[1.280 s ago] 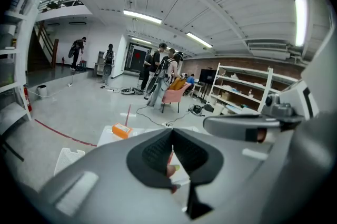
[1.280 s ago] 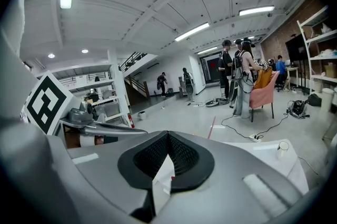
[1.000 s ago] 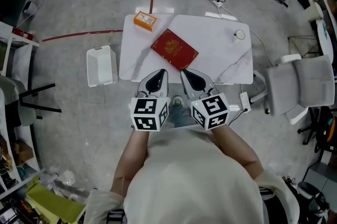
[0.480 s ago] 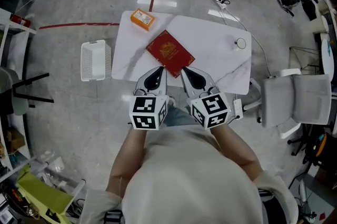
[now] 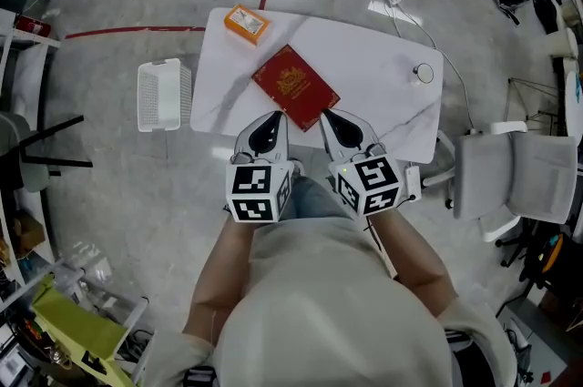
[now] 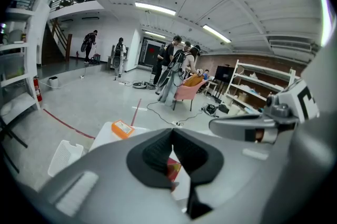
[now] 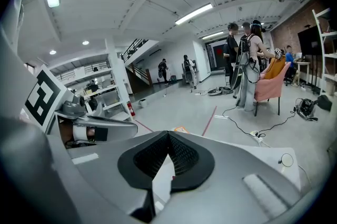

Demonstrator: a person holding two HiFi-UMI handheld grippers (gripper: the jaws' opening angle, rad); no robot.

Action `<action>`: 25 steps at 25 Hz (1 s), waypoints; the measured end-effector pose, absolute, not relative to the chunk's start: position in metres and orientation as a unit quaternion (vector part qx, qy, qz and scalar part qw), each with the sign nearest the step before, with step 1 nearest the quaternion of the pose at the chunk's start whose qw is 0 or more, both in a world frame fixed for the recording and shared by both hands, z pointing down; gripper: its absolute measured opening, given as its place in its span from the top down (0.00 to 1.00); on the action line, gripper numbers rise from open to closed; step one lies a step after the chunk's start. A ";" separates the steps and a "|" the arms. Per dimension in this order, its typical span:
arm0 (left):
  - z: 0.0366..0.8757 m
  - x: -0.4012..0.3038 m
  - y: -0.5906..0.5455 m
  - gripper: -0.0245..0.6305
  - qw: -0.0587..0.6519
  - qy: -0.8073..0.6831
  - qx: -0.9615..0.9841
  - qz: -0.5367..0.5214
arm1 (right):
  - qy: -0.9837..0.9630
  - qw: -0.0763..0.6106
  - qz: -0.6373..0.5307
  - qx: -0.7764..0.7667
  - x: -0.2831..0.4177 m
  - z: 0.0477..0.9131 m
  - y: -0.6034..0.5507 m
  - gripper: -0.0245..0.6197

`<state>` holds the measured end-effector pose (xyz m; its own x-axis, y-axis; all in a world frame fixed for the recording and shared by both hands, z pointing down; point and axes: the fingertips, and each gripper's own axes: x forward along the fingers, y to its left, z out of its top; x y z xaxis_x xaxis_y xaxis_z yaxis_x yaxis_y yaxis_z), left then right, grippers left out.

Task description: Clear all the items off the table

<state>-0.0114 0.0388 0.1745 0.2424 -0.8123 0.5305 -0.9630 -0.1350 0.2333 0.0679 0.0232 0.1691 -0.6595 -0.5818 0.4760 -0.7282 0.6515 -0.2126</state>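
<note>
Diagonal on table [image 5: 387,76], just ahead: red book [image 5: 295,87], near corner between left hand-held gripper [image 5: 271,121] and right hand-held gripper [image 5: 330,117] (both closed, empty).

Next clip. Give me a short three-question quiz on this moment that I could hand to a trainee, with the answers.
1. True or false: the left gripper and the right gripper are both shut, with nothing between their jaws.
2. Relative to the table, where is the white basket? A) on it B) on the floor beside it C) under it
3. Which item on the table lies nearest the grippers: the orange box, the red book or the small round thing?
Key: 1 true; 2 B; 3 the red book.
</note>
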 end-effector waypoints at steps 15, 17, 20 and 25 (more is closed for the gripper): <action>0.252 -0.038 0.010 0.95 0.313 -0.598 0.723 0.148 | -0.860 0.224 0.242 0.389 0.059 0.248 -0.011 0.96; 0.267 -0.040 0.009 0.95 0.326 -0.596 0.718 0.150 | -0.855 0.230 0.246 0.393 0.059 0.261 -0.018 0.96; 0.289 -0.045 0.006 0.95 0.342 -0.595 0.710 0.158 | -0.849 0.239 0.252 0.399 0.060 0.279 -0.028 0.96; 0.322 -0.047 0.003 0.95 0.360 -0.584 0.706 0.176 | -0.841 0.256 0.257 0.402 0.058 0.310 -0.039 0.96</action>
<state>-0.0465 0.0028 0.3221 0.2566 -0.6975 0.6690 -0.9513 -0.0598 0.3024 0.0576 -0.0388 0.3101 -0.5463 -0.5445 0.6365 -0.8071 0.5452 -0.2264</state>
